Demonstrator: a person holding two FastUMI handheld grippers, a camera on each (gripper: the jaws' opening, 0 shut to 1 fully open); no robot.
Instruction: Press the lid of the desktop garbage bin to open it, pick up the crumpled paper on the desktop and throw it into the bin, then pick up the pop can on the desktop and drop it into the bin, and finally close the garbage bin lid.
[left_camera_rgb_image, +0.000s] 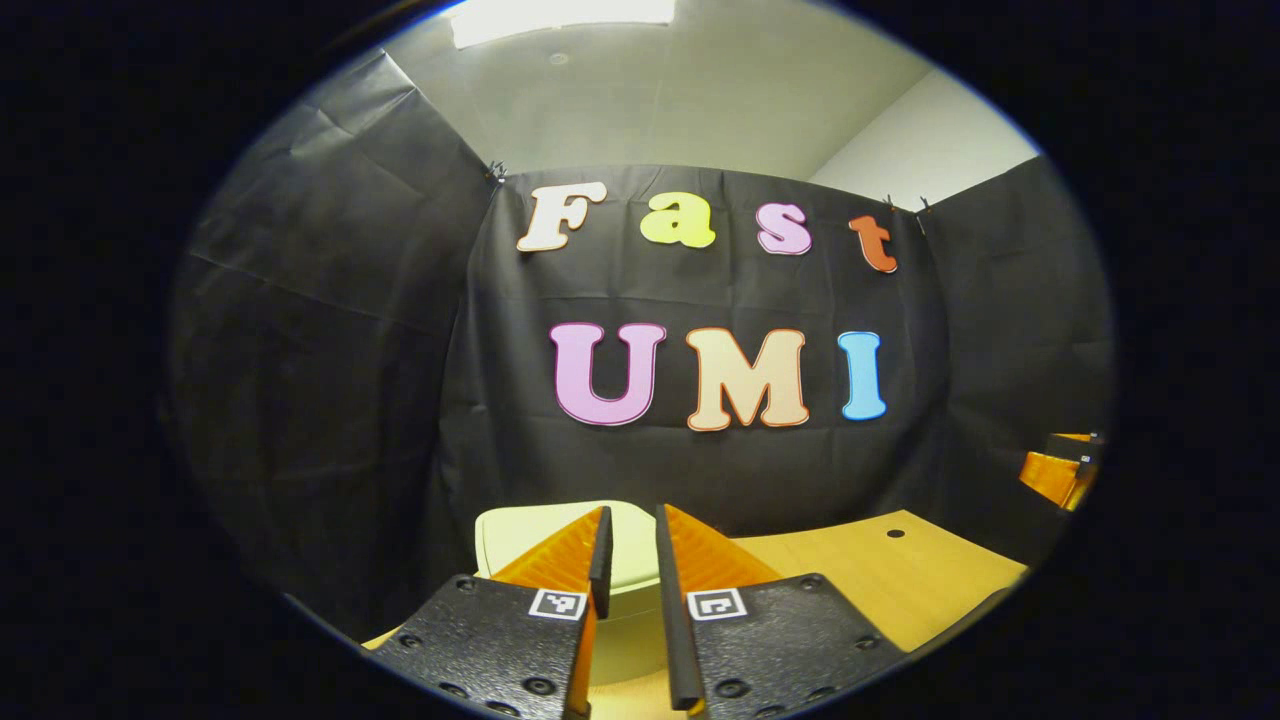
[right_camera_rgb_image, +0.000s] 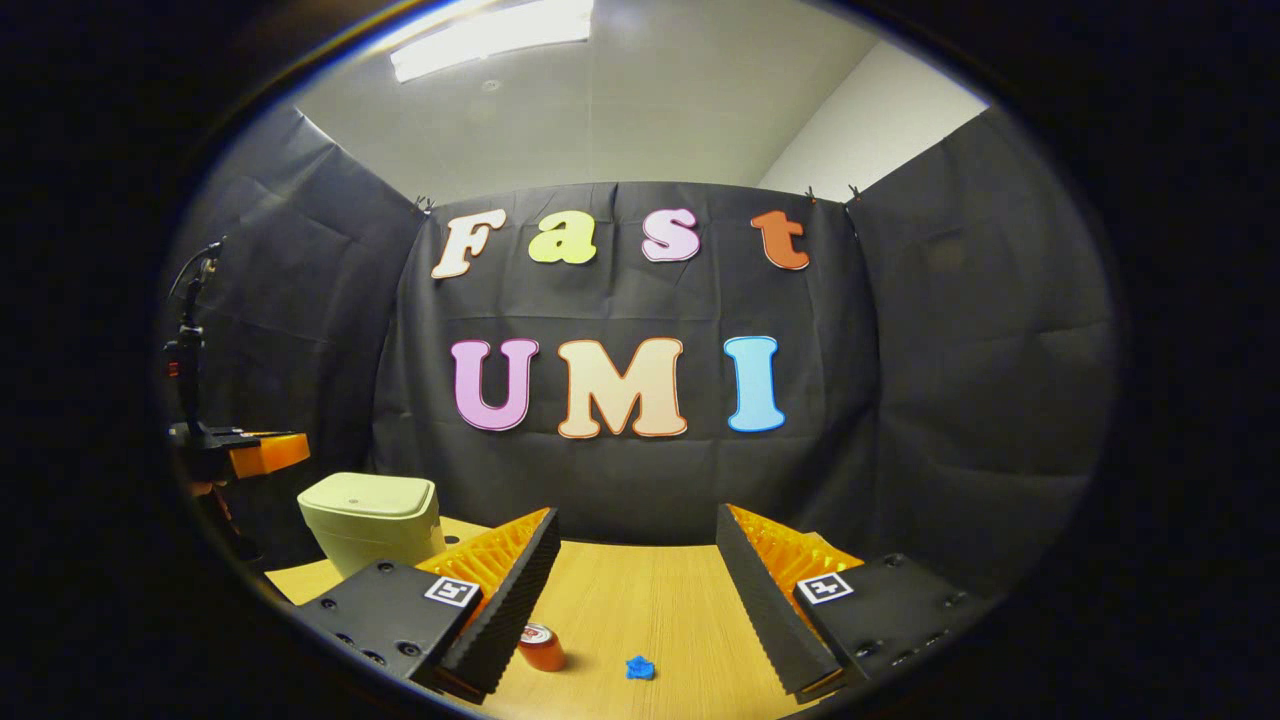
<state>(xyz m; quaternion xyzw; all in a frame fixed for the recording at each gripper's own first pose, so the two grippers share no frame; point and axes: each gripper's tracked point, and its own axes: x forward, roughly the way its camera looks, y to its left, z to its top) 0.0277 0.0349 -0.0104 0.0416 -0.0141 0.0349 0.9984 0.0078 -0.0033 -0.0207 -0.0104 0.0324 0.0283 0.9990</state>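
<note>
A pale green desktop bin (right_camera_rgb_image: 370, 520) stands at the back left of the wooden table (right_camera_rgb_image: 640, 600), its lid down. In the left gripper view the bin (left_camera_rgb_image: 510, 540) lies just behind my left gripper (left_camera_rgb_image: 632, 512), whose fingers stand almost together with nothing between them. The right gripper view has that left gripper (right_camera_rgb_image: 265, 452) hanging above and to the left of the bin. My right gripper (right_camera_rgb_image: 638, 515) is open over the table. Below it lie a red pop can (right_camera_rgb_image: 541, 647) and a small blue crumpled paper (right_camera_rgb_image: 640, 667).
Black cloth walls close the booth on three sides. A stand with a cable (right_camera_rgb_image: 188, 340) rises at the far left. The other gripper (left_camera_rgb_image: 1060, 470) shows at the right edge of the left gripper view. A small hole (left_camera_rgb_image: 895, 533) marks the tabletop (left_camera_rgb_image: 880, 580).
</note>
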